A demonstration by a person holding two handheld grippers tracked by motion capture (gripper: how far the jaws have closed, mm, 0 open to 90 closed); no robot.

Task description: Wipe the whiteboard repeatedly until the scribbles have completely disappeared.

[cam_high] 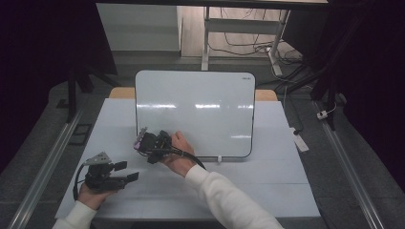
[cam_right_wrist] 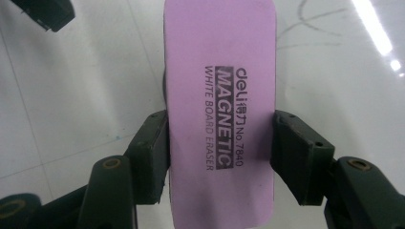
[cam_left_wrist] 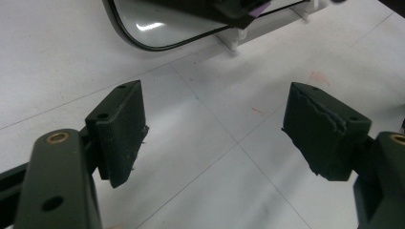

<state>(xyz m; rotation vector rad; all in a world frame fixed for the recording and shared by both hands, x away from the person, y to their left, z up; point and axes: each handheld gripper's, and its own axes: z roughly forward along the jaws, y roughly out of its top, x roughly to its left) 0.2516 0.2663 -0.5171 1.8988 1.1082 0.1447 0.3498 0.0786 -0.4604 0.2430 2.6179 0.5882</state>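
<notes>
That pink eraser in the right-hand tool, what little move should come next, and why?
Probably a short sideways wipe across the whiteboard. The right gripper has its jaws clamped on the pink eraser, which sits at the board's lower left part, and faint pen marks show just beside it. The left gripper hangs open over the table and looks idle.

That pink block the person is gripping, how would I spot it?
Find the whiteboard propped on the table. At its lower left corner, the right gripper clamps the eraser, a rounded pink block printed "MAGNETIC WHITE BOARD ERASER", the one coloured thing there.
</notes>
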